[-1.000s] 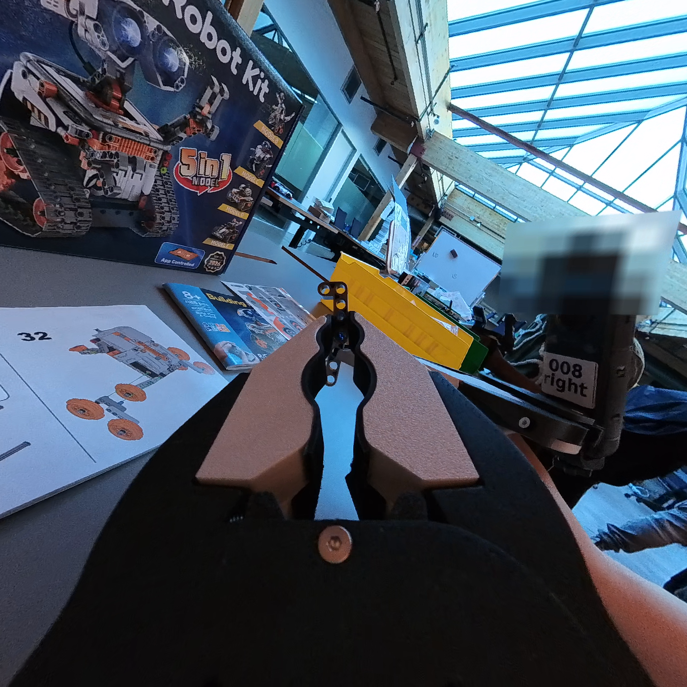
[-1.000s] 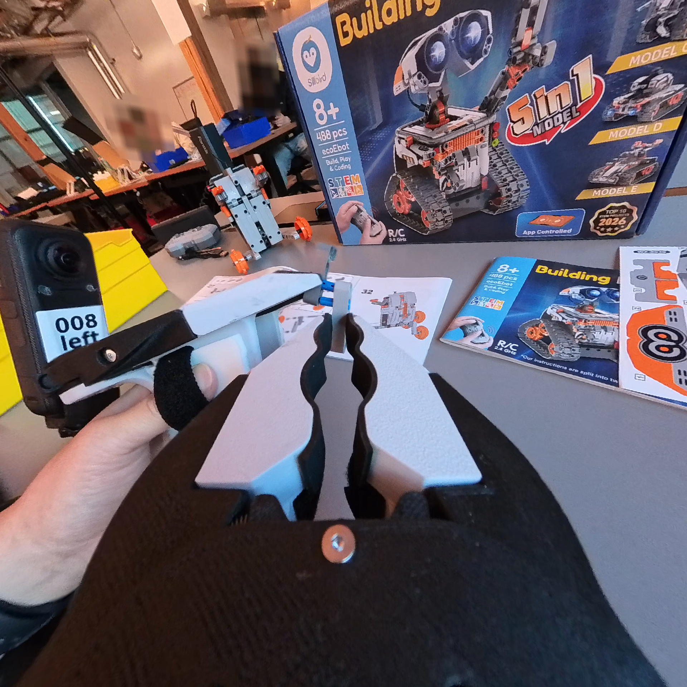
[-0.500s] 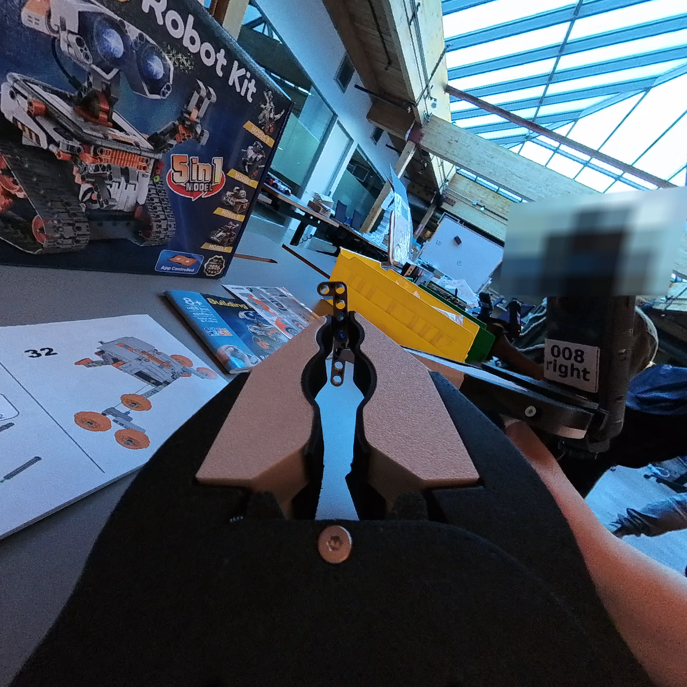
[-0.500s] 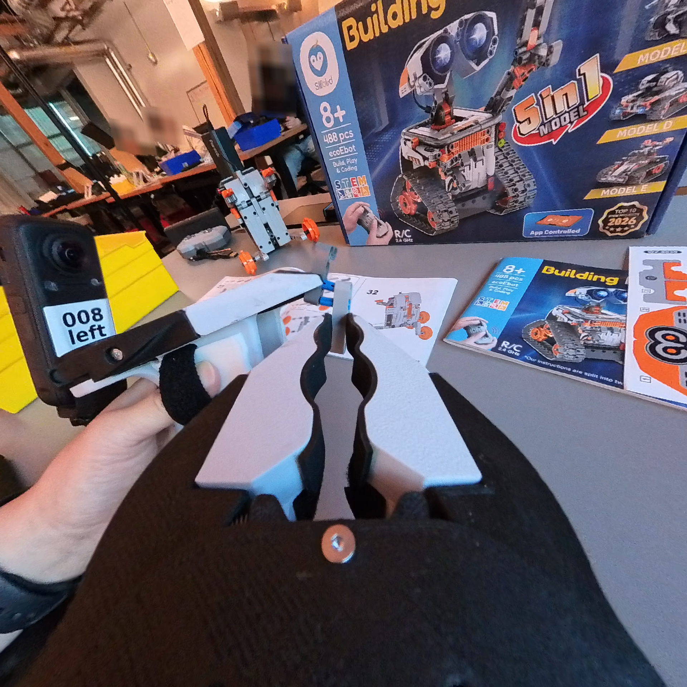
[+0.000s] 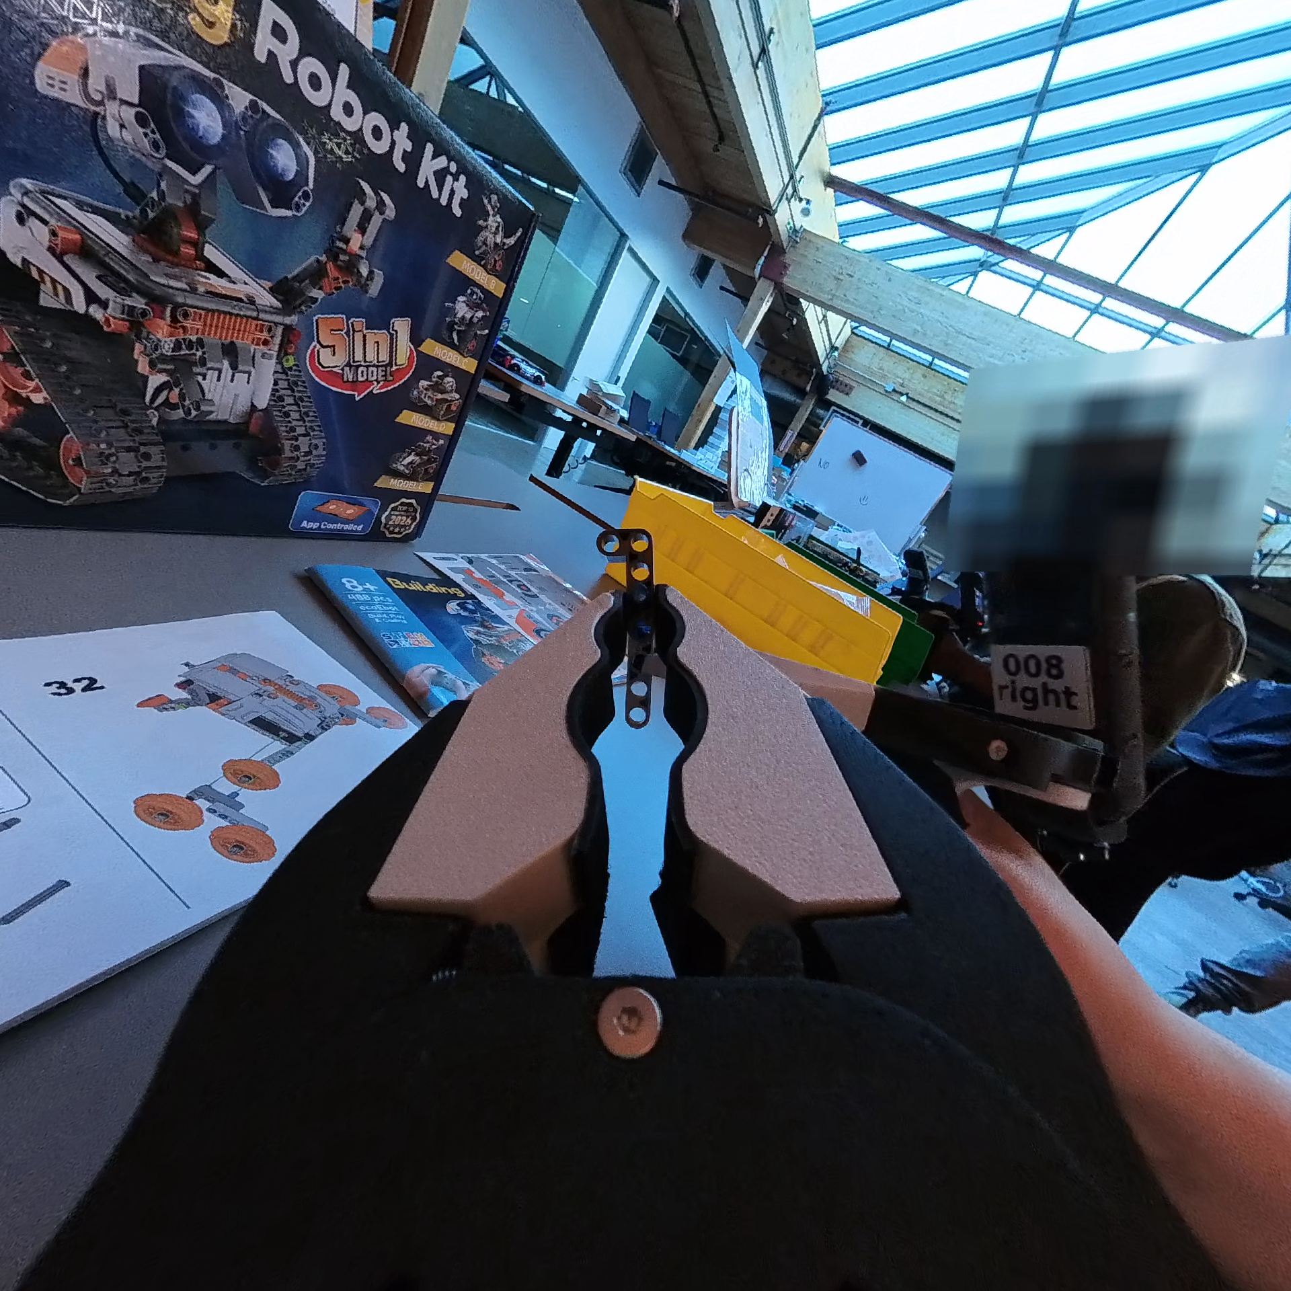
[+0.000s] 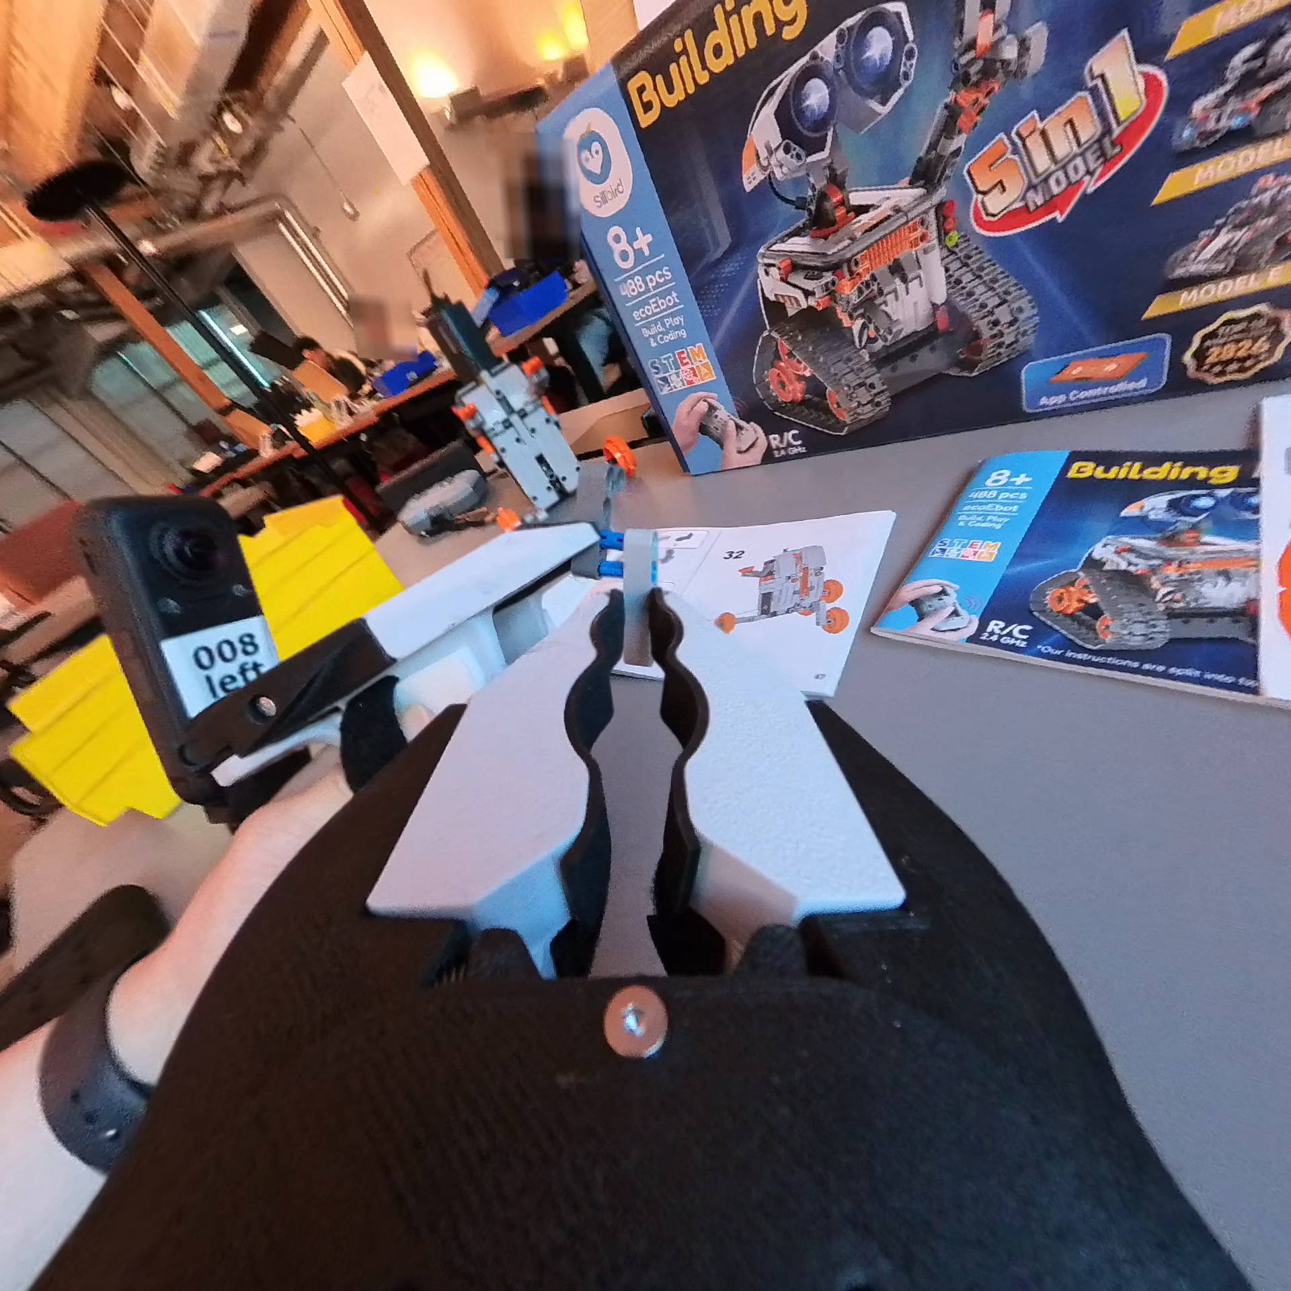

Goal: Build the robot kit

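The left hand-held gripper (image 5: 637, 615) pinches a dark perforated beam (image 5: 634, 629) upright between its tips. The right hand-held gripper (image 6: 636, 608) clamps a grey flat piece (image 6: 637, 601) joined to that beam by blue pins (image 6: 610, 550). Beyond, on the grey tabletop (image 6: 1048, 803), lie an open instruction sheet (image 5: 140, 754) and a printed booklet (image 6: 1090, 580); a lettered kit box (image 6: 943, 209) stands at the far side.

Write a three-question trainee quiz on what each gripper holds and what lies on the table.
1. True or false: the left gripper is shut on a dark perforated beam.
2. The right gripper grips: A) an orange wheel B) a light grey piece C) nothing.
3. Fill in: the open instruction sheet lies on the grey ____.

Key: 1 true; 2 B; 3 table.
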